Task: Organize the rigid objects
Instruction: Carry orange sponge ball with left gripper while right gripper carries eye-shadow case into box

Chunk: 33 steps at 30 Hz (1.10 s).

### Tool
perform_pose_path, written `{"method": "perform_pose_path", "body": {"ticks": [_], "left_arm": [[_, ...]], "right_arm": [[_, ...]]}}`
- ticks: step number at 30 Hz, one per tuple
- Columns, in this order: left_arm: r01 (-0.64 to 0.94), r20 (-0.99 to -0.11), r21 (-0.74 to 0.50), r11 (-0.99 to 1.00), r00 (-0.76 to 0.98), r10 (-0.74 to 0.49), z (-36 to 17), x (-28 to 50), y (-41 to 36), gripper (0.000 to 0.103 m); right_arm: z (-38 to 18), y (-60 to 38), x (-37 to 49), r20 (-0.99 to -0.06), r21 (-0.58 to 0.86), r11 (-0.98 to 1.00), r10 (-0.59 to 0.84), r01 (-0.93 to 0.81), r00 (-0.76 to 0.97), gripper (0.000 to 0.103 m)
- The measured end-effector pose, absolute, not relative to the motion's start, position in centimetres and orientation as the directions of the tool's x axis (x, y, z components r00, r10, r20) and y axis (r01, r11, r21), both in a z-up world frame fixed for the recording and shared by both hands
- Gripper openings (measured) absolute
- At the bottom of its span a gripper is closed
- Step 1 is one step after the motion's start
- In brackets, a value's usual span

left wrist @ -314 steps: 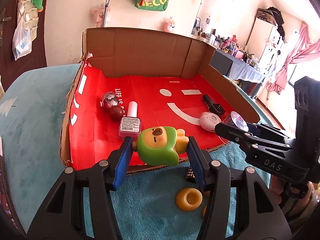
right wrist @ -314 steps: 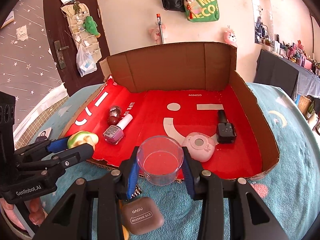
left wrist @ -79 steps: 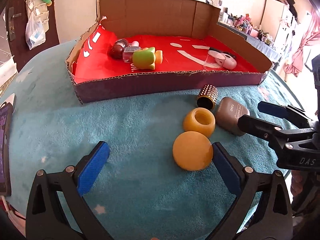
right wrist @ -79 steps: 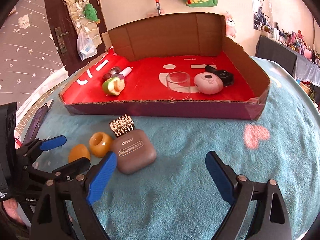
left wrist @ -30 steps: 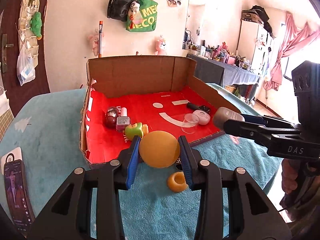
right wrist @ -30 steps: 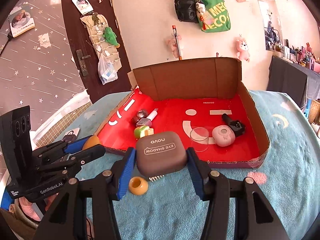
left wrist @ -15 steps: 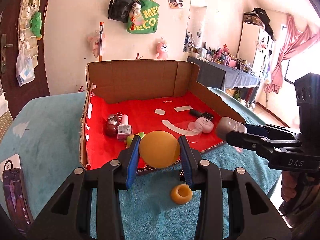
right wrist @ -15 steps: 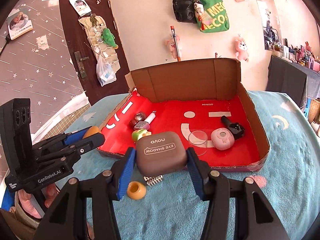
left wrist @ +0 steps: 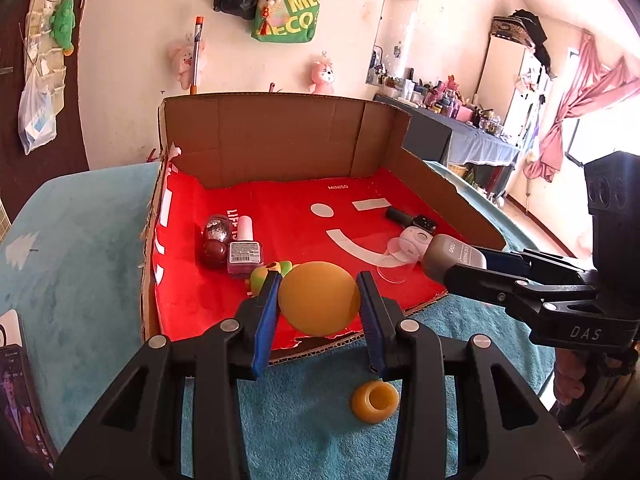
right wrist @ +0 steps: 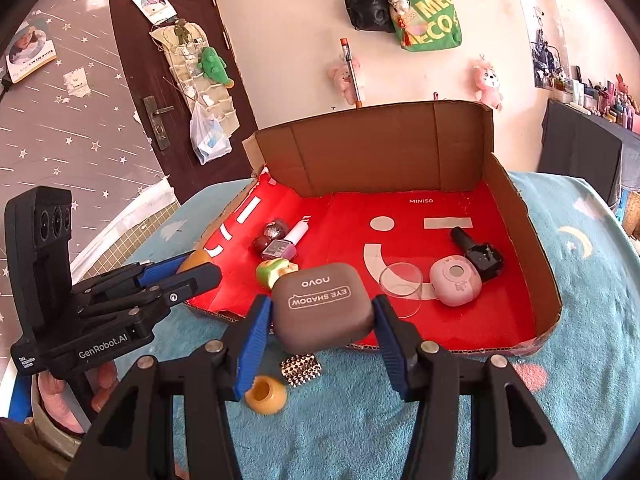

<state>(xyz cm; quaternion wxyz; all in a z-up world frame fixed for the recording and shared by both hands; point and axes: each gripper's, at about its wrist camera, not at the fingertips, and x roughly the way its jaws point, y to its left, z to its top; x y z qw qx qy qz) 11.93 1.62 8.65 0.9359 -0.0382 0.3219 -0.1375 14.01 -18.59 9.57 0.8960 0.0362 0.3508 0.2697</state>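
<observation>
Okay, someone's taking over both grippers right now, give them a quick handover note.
Left gripper: shut on the yellow ball, held over the box's near edge.
Right gripper: shut on the eye shadow case, also at the near edge.
Already in the box: green toy, nail polish, two dark red balls, clear cup, pink round gadget, black watch.
Left: set down both held items inside, then fetch the yellow ring and studded piece off the teal cloth.

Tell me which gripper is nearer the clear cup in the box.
Right. The right gripper, holding the eyeshadow case, is just beside the clear cup; the left gripper holds its yellow ball farther off.
</observation>
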Motion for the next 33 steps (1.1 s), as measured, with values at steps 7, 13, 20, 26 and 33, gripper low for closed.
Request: {"method": "perform_pose_path", "body": {"ticks": [7, 13, 20, 26, 33], "left_arm": [[0.241, -0.647, -0.187, 0.952, 0.7, -0.304, 7.2, 13.8, 1.8, 0.036], [0.259, -0.69, -0.228, 0.939, 0.638, -0.343, 6.0, 15.1, 1.8, 0.036], [0.24, -0.726, -0.248, 0.939, 0.595, -0.344, 4.3, 16.8, 1.8, 0.036], [0.227, -0.723, -0.247, 0.942, 0.603, -0.336, 4.0, 17.6, 1.8, 0.036], [0.186, -0.73, -0.216, 0.958, 0.621, -0.286, 3.8, 18.4, 2.1, 0.036]], "right_arm": [[8.2, -17.9, 16.1, -0.653, 0.273, 0.849, 0.508, -0.452, 0.561, 0.055], [7.0, -17.1, 17.5, -0.686, 0.299, 0.84, 0.519, -0.453, 0.509, 0.055], [5.5, -16.6, 18.9, -0.715, 0.33, 0.836, 0.524, -0.439, 0.462, 0.055], [4.4, -16.4, 19.8, -0.734, 0.326, 0.845, 0.509, -0.425, 0.449, 0.055], [3.8, -16.1, 20.7, -0.755, 0.298, 0.866, 0.471, -0.401, 0.456, 0.055]]}}
